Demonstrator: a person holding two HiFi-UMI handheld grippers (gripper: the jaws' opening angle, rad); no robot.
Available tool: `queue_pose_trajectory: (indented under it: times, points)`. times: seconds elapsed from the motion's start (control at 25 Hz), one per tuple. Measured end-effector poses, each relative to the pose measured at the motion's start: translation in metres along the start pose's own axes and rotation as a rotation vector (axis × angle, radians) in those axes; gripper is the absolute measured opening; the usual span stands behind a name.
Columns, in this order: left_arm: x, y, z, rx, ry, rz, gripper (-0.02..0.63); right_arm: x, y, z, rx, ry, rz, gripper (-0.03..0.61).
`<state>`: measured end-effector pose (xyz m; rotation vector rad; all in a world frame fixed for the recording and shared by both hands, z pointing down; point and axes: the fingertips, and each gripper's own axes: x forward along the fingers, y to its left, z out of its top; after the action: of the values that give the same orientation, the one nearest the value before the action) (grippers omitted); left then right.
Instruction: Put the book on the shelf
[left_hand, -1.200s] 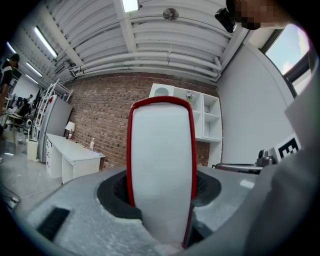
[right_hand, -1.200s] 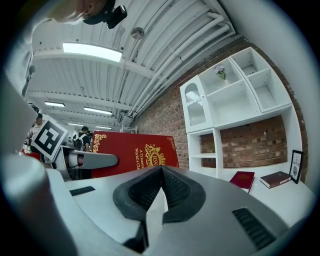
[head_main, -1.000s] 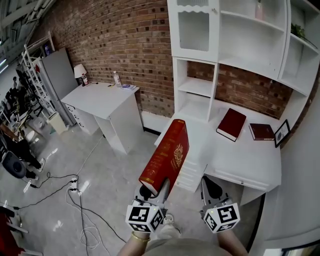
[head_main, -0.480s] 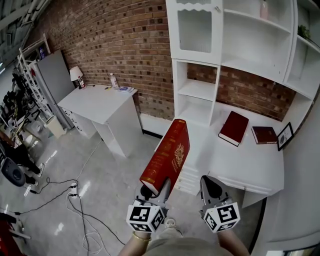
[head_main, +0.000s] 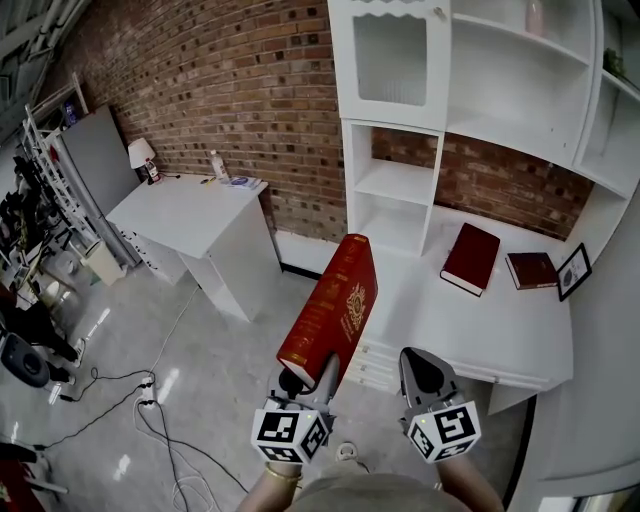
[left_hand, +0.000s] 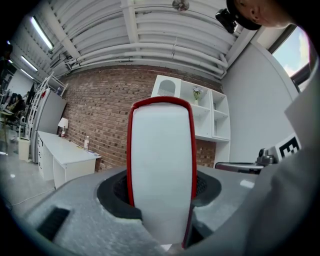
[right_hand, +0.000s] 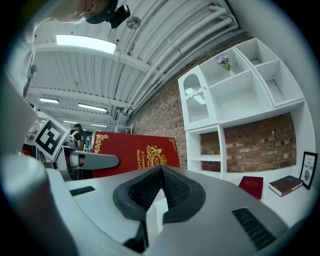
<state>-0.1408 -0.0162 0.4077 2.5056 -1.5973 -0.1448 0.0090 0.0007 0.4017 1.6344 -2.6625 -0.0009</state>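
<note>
A thick red book (head_main: 333, 310) with gold print stands tilted upward in my left gripper (head_main: 308, 375), which is shut on its lower end. In the left gripper view the book's white page edge (left_hand: 161, 170) fills the space between the jaws. My right gripper (head_main: 424, 372) hangs beside it, shut with nothing in it; its pads (right_hand: 167, 192) meet at the tips. The white shelf unit (head_main: 400, 190) stands ahead over the white desk (head_main: 470, 320). From the right gripper view the red book (right_hand: 135, 155) shows at left and the shelf unit (right_hand: 220, 135) at right.
Two dark red books (head_main: 470, 258) (head_main: 531, 270) and a framed picture (head_main: 575, 271) lie on the desk. Another white table (head_main: 195, 210) with a lamp and bottle stands at left by the brick wall. Cables (head_main: 150, 400) trail on the floor.
The view has shifted slightly, with the shelf and desk sitting a little higher and closer. Both grippers and the book keep their pose.
</note>
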Motion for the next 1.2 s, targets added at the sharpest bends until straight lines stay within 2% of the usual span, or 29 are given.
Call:
queue_pose_trajectory:
  times: [0.84,1.2]
  points:
    - [0.062,0.059,0.010,-0.007,0.004,-0.085,0.233,0.075,-0.006,0.000,-0.019,-0.008,-0.086,0.008]
    - [0.079,0.067,0.010,-0.008,0.016,-0.105,0.233,0.085,-0.013,-0.001,-0.016,-0.003,-0.111,0.008]
